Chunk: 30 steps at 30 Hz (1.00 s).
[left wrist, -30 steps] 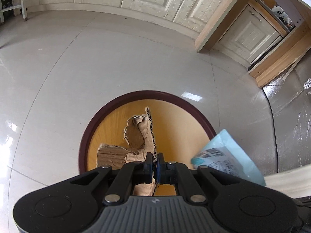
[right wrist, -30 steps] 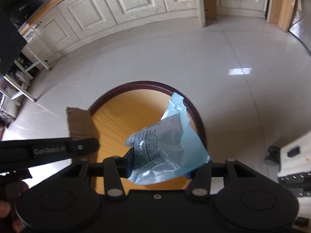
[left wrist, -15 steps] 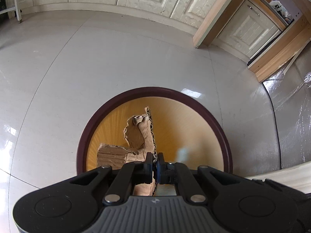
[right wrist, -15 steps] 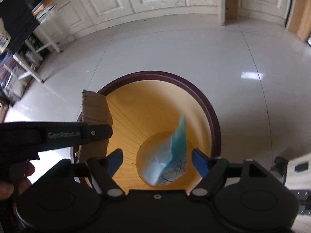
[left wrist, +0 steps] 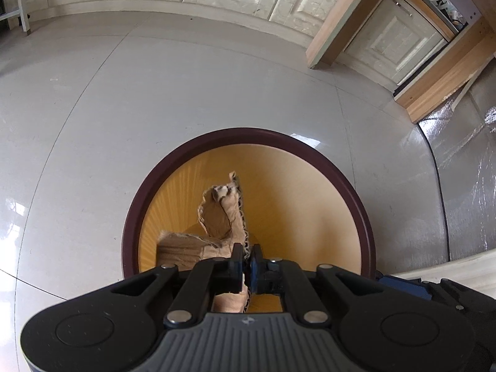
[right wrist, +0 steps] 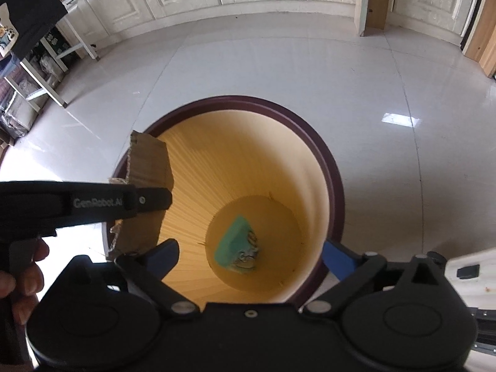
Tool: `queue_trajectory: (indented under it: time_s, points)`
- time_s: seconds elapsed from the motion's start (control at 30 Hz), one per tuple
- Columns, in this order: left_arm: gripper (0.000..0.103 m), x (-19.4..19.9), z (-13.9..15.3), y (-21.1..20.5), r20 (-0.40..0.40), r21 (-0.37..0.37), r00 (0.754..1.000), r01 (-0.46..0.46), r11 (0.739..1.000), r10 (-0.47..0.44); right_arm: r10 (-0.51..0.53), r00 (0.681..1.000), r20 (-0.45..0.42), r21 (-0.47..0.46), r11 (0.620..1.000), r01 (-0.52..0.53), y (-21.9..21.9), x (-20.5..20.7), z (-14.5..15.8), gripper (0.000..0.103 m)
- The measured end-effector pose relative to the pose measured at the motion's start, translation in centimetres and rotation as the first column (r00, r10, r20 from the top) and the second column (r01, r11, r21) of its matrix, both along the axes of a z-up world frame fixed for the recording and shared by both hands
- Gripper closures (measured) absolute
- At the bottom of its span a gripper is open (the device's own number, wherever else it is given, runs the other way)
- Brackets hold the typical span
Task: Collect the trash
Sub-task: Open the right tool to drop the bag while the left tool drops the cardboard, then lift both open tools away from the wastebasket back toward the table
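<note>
Left gripper (left wrist: 247, 259), jaws opening, has cardboard (left wrist: 217, 217) between its pads above the bin's (right wrist: 336, 186) left rim. Right gripper (right wrist: 249, 252) opens wide, empty; packet (right wrist: 237, 249) lies on the bottom. Shift cardboard inward before release.

Both grippers are matte black with silver pivot screws, blue-padded fingers (right wrist: 336, 257), a ribbed grey plate, and "GenRobot.AI" lettering.
</note>
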State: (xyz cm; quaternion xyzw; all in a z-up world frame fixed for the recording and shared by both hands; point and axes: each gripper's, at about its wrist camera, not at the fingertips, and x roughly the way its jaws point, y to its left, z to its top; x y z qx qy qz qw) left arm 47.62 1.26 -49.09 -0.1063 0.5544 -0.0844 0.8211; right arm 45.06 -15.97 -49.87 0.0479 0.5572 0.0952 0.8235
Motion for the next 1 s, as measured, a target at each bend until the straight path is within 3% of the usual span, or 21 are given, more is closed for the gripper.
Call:
queue_trajectory:
  time_s: [0.1,0.27,0.53,0.63,0.8,1.0]
  points:
    - [0.065,-0.1,0.0,-0.1,-0.005,0.029,1.000,0.001,1.000,0.000,-0.020,1.000,-0.009,-0.019,1.000,0.020,-0.2,0.1,0.0,0.001]
    - [0.063,-0.5,0.0,0.2,-0.019,0.050,1.000,-0.002,0.999,0.003,-0.028,1.000,-0.008,-0.054,0.998,0.028,-0.6,-0.2,0.3,0.000]
    - [0.052,-1.6,0.5,1.5,-0.038,0.101,0.999,-0.018,0.995,0.022,-0.037,0.999,-0.008,-0.083,0.996,0.037,-0.9,-0.6,0.9,0.000]
    - [0.042,-2.1,0.9,1.8,-0.041,0.107,0.999,-0.027,0.994,0.031,-0.053,0.999,-0.006,-0.085,0.995,0.052,-1.1,-1.0,1.4,0.000]
    - [0.014,-3.0,2.0,2.3,-0.037,0.126,0.999,-0.035,0.991,0.040,-0.078,0.997,-0.002,-0.091,0.993,0.077,-1.7,-1.8,2.5,0.000]
    - [0.002,-4.7,3.8,3.2,-0.036,0.144,0.999,-0.034,0.989,0.040,-0.108,0.994,0.028,-0.101,0.989,0.111,-2.1,-3.3,4.5,0.000]
